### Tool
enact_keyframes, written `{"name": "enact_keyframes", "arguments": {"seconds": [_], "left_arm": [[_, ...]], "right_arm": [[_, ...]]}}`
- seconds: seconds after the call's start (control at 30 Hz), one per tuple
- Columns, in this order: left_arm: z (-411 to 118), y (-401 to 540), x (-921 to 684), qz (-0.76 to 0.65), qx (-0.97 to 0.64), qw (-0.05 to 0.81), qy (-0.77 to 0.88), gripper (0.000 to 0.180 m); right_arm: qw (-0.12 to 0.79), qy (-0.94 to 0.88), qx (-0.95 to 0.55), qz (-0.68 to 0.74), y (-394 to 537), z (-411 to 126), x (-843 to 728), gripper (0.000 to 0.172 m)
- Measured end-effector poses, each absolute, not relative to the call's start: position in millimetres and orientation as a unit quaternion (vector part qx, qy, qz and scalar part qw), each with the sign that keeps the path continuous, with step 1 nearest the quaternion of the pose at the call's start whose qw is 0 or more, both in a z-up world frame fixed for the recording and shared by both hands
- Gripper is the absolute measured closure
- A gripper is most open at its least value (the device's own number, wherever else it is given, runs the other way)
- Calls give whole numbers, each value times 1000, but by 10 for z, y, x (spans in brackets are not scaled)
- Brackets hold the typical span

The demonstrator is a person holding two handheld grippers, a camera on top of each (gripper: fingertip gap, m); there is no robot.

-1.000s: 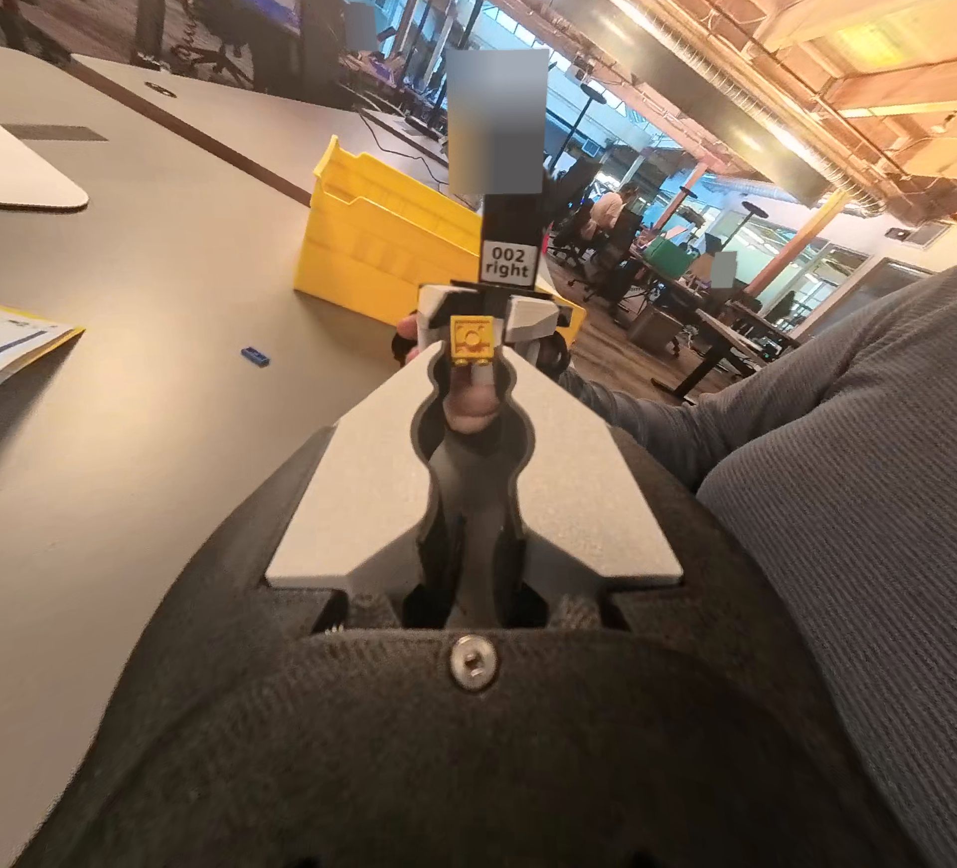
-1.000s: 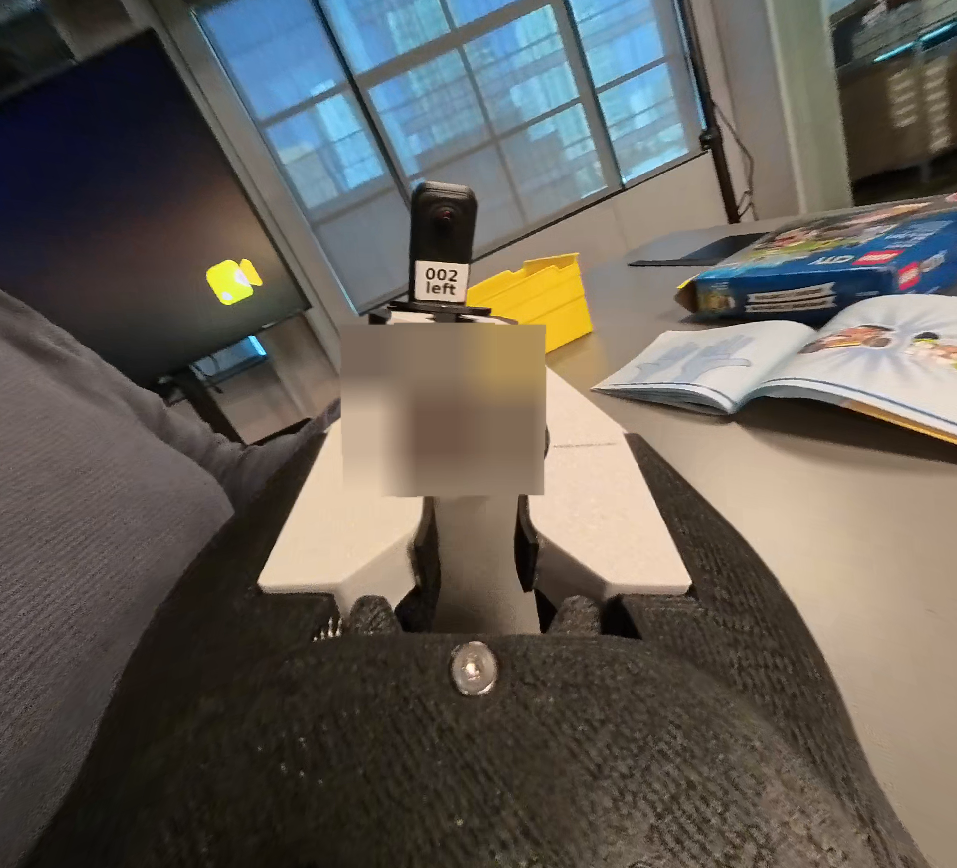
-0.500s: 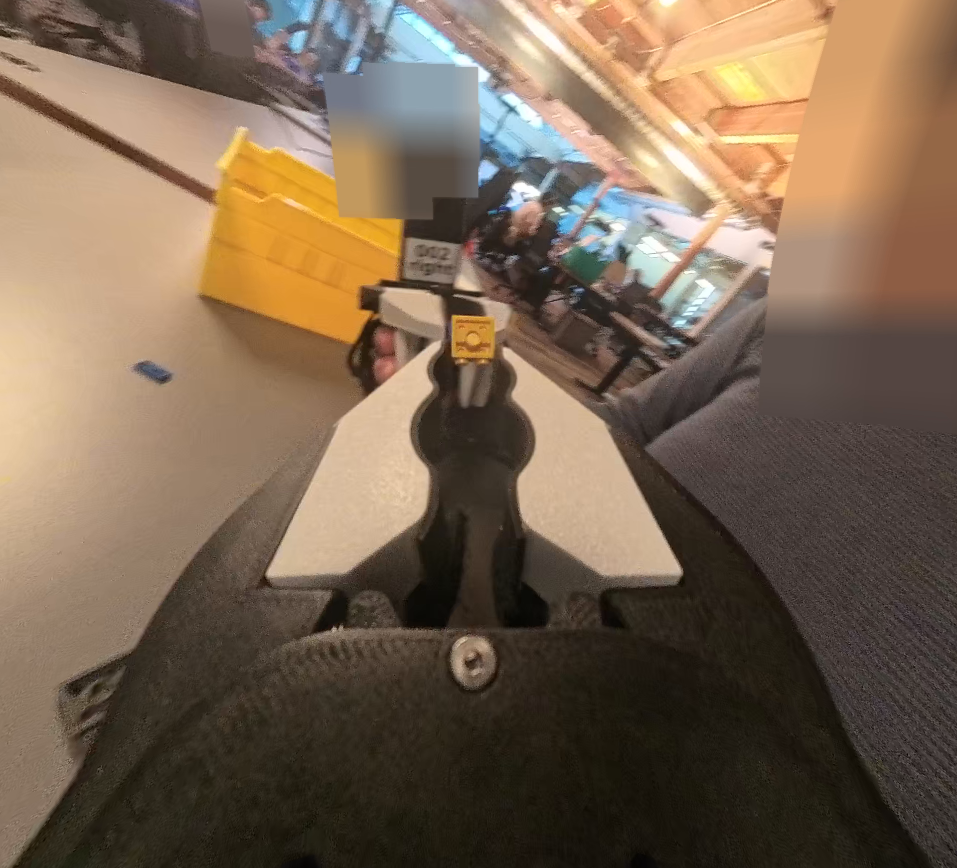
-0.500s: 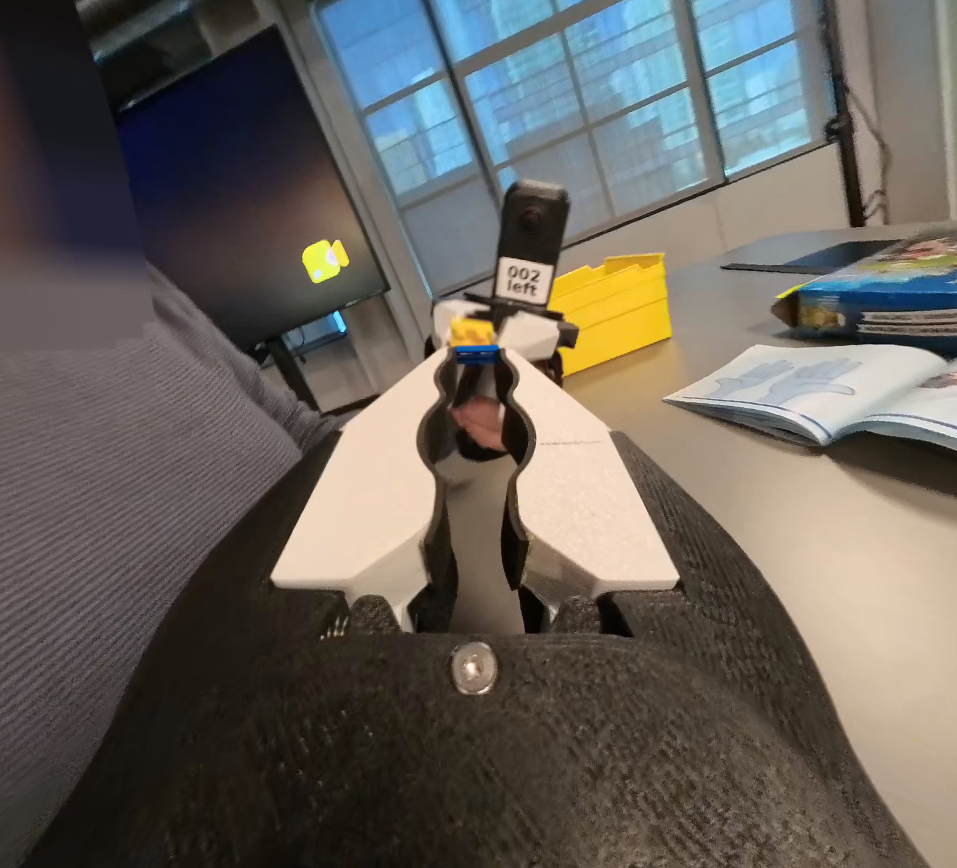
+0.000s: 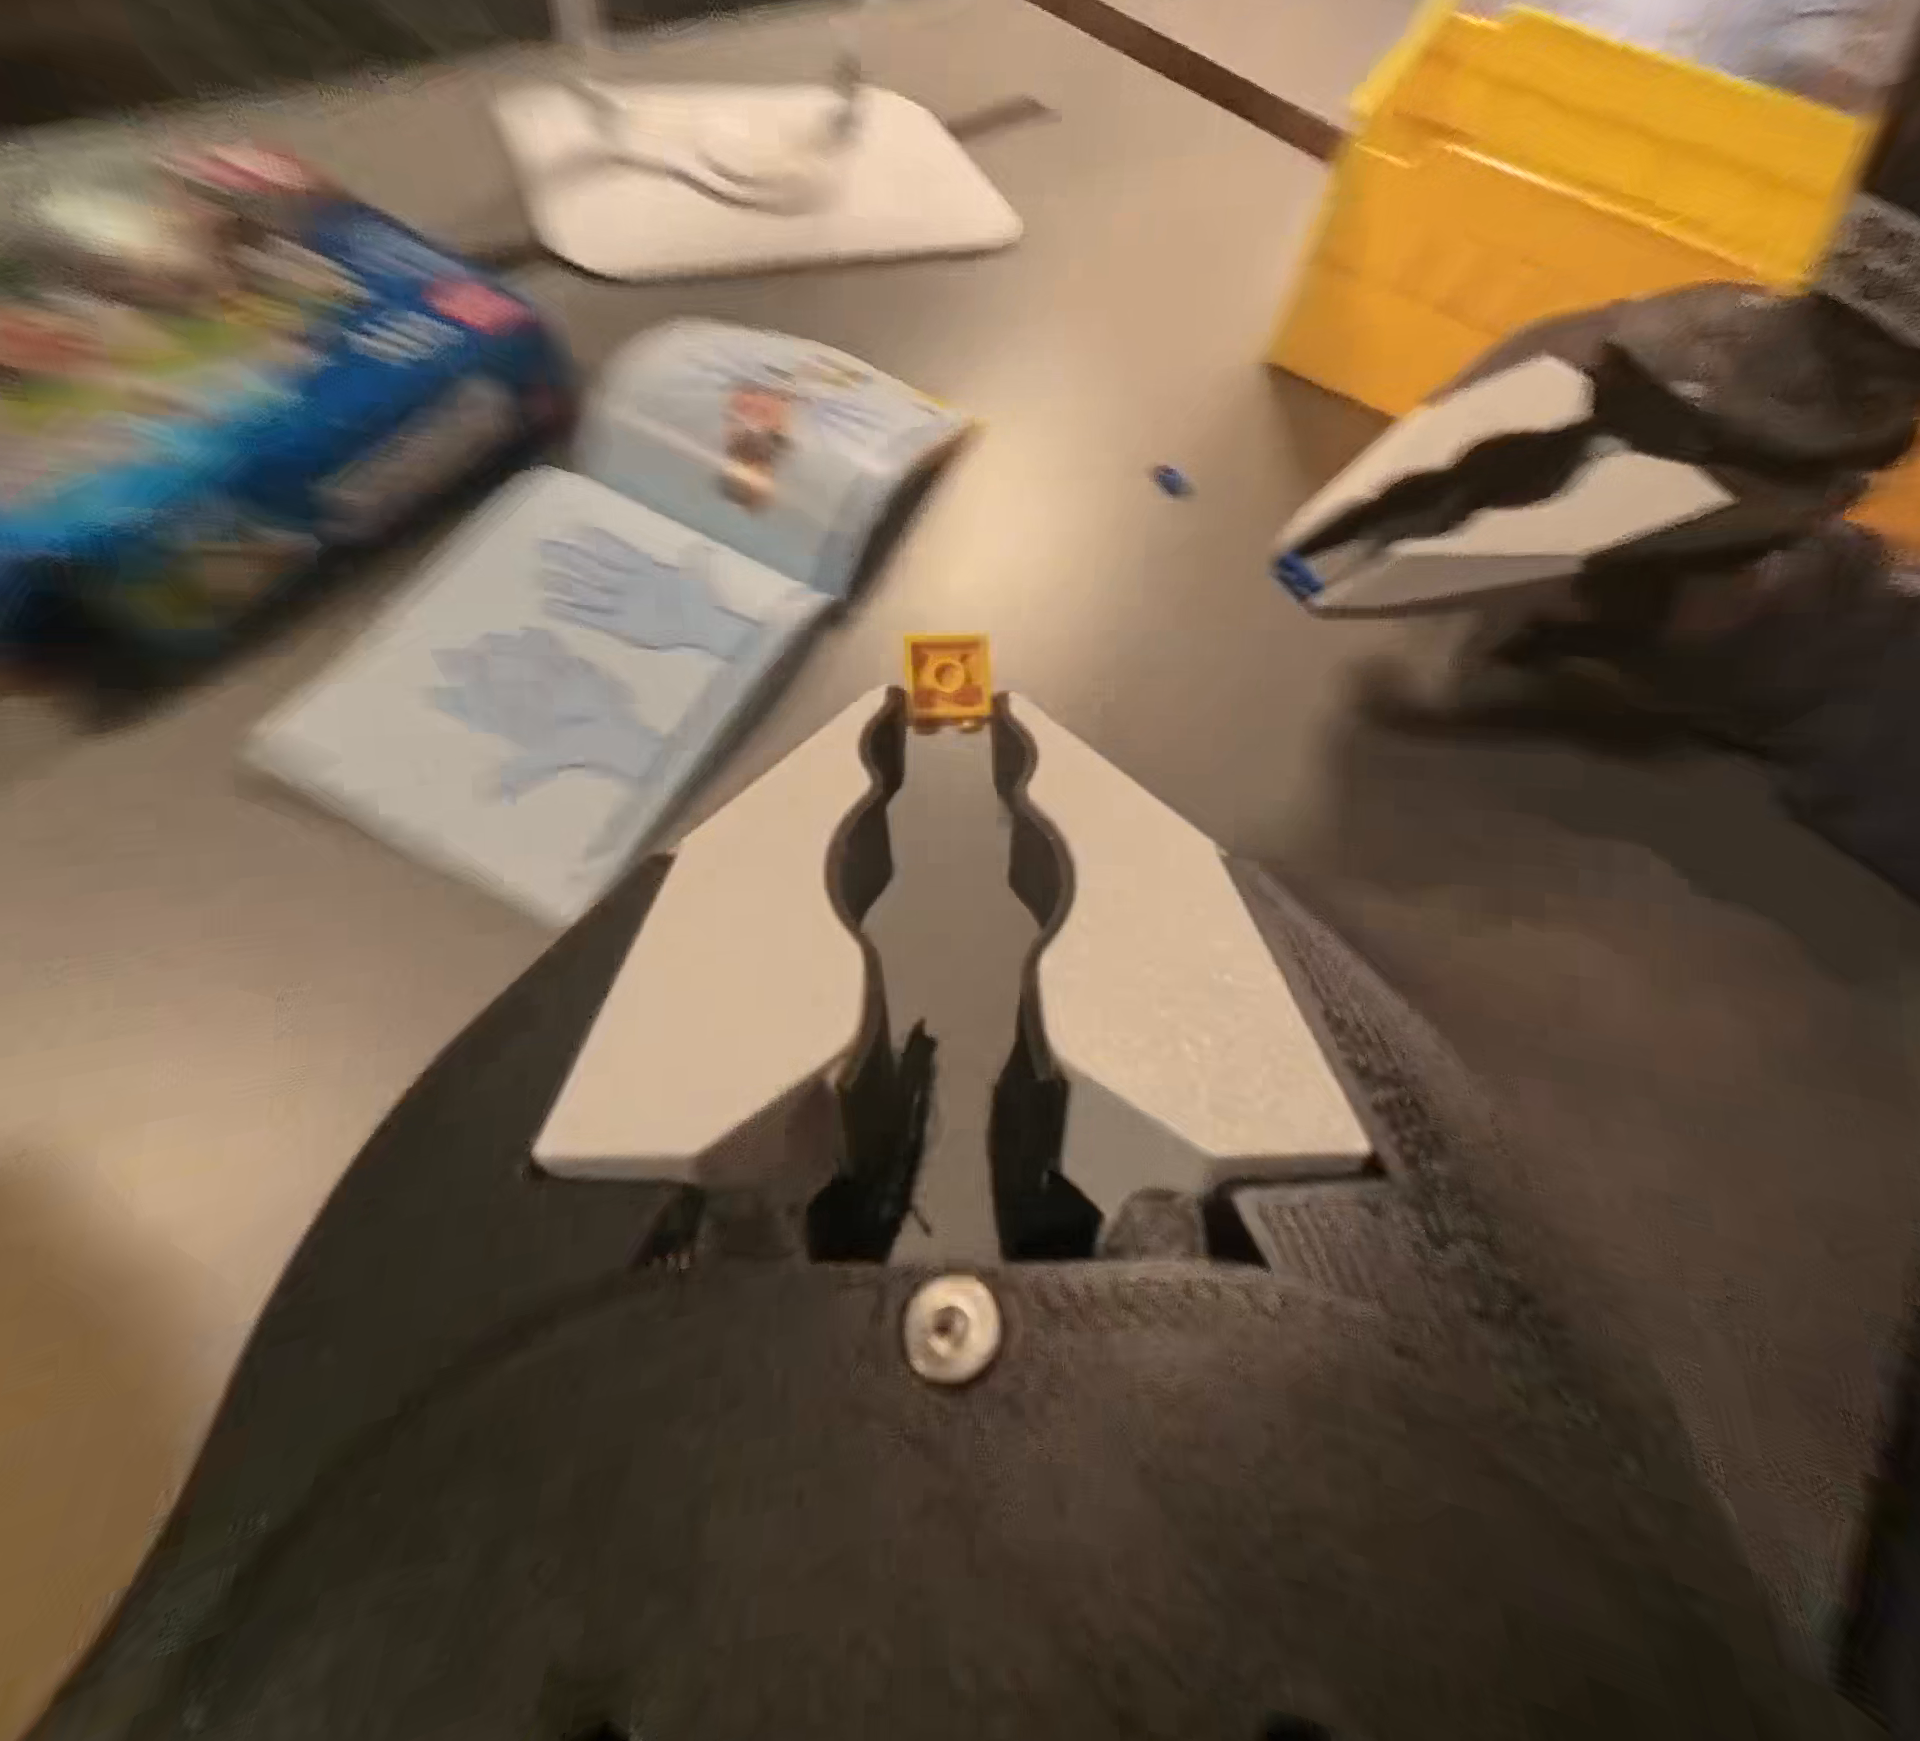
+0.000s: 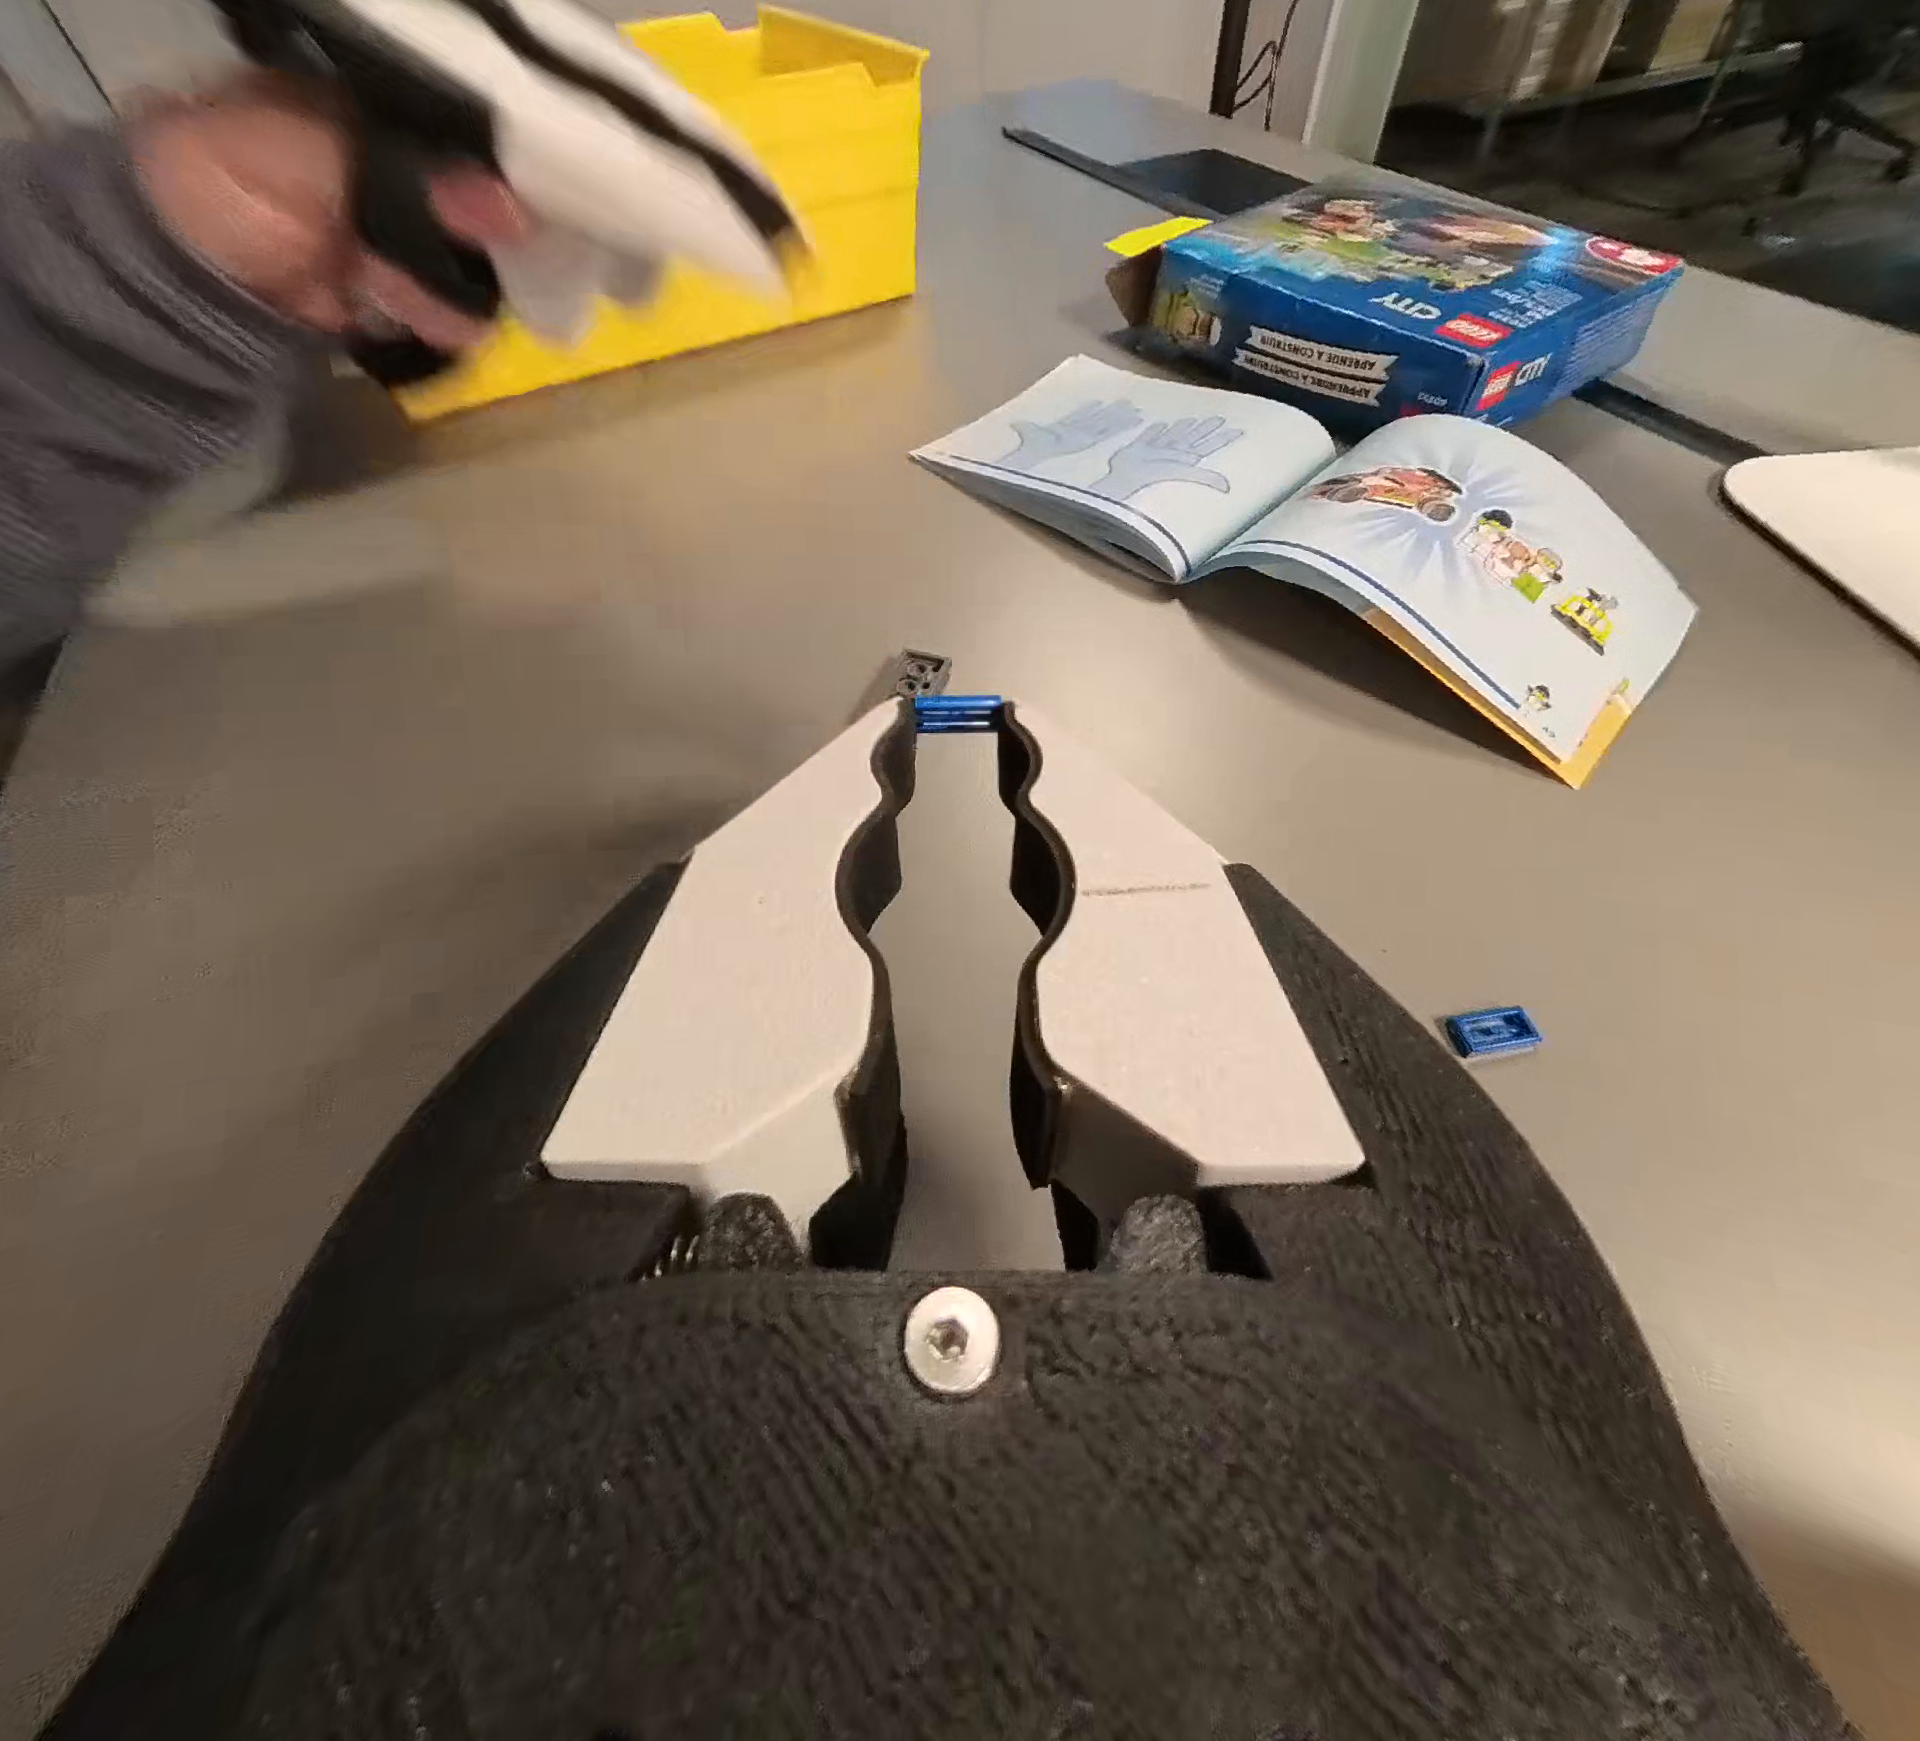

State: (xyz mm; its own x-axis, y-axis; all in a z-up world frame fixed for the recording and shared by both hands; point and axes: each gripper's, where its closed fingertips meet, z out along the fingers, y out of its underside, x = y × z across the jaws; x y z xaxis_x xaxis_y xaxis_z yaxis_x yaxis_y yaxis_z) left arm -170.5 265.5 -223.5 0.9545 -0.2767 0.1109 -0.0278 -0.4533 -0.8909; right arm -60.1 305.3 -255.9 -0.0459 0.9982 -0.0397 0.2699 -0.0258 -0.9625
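Grey table (image 6: 623, 808), yellow bin (image 6: 831, 164), contents hidden

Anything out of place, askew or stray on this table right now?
Mildly: a dark grey plate and a blue plate lie loose on the table, outside the yellow bin. The booklet rests open, one cover propped up.

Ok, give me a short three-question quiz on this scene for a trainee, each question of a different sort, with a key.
1. True or false: the left gripper holds a yellow brick between its fingers.
2. What colour is the thin plate pinched at the right gripper's fingertips?
A red
B blue
C green
3. Fill in: on the table, the open booklet lies in front of a blue ____.

Key: 1 true; 2 B; 3 box.
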Motion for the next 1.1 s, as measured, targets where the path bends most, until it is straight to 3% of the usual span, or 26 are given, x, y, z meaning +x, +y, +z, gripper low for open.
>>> {"name": "enact_keyframes", "arguments": {"seconds": [0.1, 0.2, 0.33, 0.43, 0.53, 0.6, 0.67, 0.73, 0.87, 1.0, 1.1], "left_arm": [[-1748, 2283, -2333, 67, -825, 561, 20, 166], [-1540, 1794, -2927, 158, -831, 529, -58, 166], [-1926, 1138, -3532, 180, -892, 378, -171, 166], [-2429, 894, -3573, 87, -939, 269, -197, 166], [-2781, 735, -3693, 81, -954, 189, -217, 164], [-2933, 683, -3699, 67, -954, 160, -245, 118], [-2967, 634, -3763, 85, -947, 153, -270, 97], [-2809, 714, -3839, 119, -935, 202, -265, 92], [-1697, 1111, -3875, 217, -815, 487, -229, 105], [-1196, 1696, -2625, -43, -763, 641, -78, 113], [-1433, 1990, -1690, -247, -771, 588, 15, 115]], "right_arm": [[408, -566, -562, 445, 3067, -2563, -604, 158], [408, -566, -565, 440, 3074, -2574, -610, 158], [406, -574, -565, 432, 3053, -2596, -623, 158], [407, -577, -565, 426, 3050, -2607, -626, 158], [409, -578, -564, 425, 3046, -2605, -625, 158], [411, -580, -562, 422, 3042, -2604, -626, 158], [415, -583, -561, 417, 3037, -2608, -627, 158], [426, -584, -556, 409, 3037, -2598, -632, 158], [515, -591, -501, 367, 2991, -2439, -685, 158], [619, -614, -382, 307, 2715, -2218, -754, 158], [663, -616, -316, 285, 2504, -2096, -779, 157]]}}
